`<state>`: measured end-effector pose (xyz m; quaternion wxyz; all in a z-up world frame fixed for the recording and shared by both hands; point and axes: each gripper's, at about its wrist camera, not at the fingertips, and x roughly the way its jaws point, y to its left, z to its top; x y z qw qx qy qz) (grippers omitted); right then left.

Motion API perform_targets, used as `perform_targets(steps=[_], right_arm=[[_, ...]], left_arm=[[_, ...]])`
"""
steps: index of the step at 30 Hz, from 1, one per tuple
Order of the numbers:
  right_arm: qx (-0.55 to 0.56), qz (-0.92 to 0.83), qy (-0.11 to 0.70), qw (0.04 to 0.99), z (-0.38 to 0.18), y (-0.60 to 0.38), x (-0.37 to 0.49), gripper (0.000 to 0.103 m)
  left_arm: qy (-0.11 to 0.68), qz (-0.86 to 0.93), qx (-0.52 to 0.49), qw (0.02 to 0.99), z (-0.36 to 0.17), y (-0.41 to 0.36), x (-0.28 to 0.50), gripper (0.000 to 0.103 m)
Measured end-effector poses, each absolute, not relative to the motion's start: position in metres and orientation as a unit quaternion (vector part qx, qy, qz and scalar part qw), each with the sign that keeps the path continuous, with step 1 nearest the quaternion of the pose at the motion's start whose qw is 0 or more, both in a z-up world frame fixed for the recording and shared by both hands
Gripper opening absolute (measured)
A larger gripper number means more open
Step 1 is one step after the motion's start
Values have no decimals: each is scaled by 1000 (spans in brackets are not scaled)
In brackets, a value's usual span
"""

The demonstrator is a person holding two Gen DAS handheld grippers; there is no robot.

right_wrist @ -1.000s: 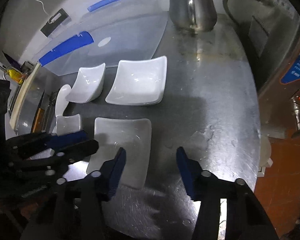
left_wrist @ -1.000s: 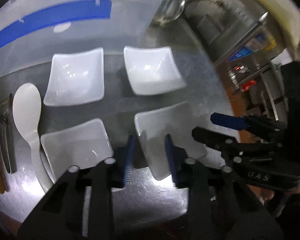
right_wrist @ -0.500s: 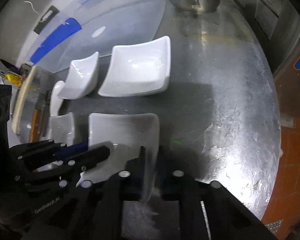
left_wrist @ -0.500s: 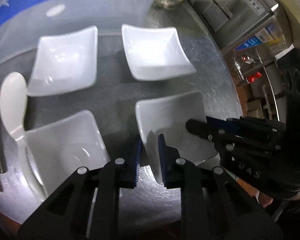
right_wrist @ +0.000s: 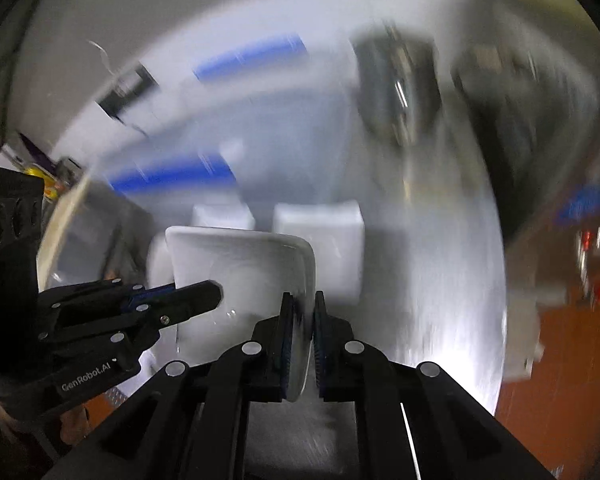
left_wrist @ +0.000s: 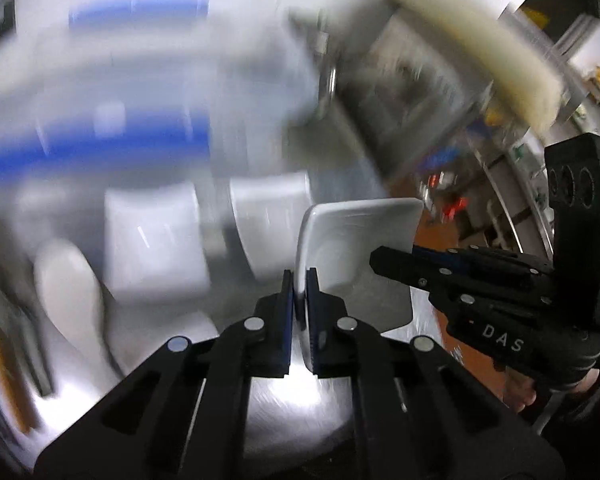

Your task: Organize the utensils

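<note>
A white square dish point(left_wrist: 360, 232) hangs tilted above the steel table point(left_wrist: 300, 396), held at two opposite edges. My left gripper point(left_wrist: 299, 276) is shut on its left rim, and the right gripper point(left_wrist: 396, 260) reaches in from the right side. In the right wrist view my right gripper point(right_wrist: 301, 300) is shut on the same dish point(right_wrist: 240, 264) at its right rim, with the left gripper point(right_wrist: 204, 294) on the far side. Two more white dishes point(left_wrist: 152, 236) point(left_wrist: 268, 208) lie blurred on the table behind.
A white spoon point(left_wrist: 64, 276) lies at the left beside the dishes. A clear plastic lid with blue strips point(left_wrist: 100, 140) stands behind them. A steel jug point(right_wrist: 396, 92) is at the back right. The table's edge and orange floor point(right_wrist: 560, 360) show on the right.
Both grippers closed on opposite rims of the near right dish and lifted it off the table; it now hangs tilted between them. The background is smeared by the motion.
</note>
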<state>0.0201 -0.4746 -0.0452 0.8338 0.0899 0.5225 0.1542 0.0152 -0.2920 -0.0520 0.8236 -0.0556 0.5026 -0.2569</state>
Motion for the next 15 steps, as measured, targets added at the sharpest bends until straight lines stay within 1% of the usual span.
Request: perform_targets(steps=[1, 4, 7, 9, 10, 12, 15], right_arm=[[79, 162, 504, 845, -27, -466, 36, 11], [60, 166, 475, 862, 2, -446, 82, 11], [31, 156, 480, 863, 14, -420, 153, 11], [23, 146, 508, 849, 5, -404, 205, 12], [23, 141, 523, 840, -2, -399, 225, 12], [22, 126, 567, 814, -31, -390, 273, 12], [35, 98, 611, 785, -70, -389, 310, 12]], left_arm=[[487, -257, -47, 833, -38, -287, 24, 5], [454, -252, -20, 854, 2, -268, 79, 5], [464, -241, -3, 853, 13, -252, 143, 6], [490, -232, 4, 840, 5, -245, 201, 6], [501, -229, 3, 834, -1, -238, 219, 6], [539, -230, 1, 811, -27, -228, 263, 6], [593, -238, -21, 769, -76, -225, 309, 6]])
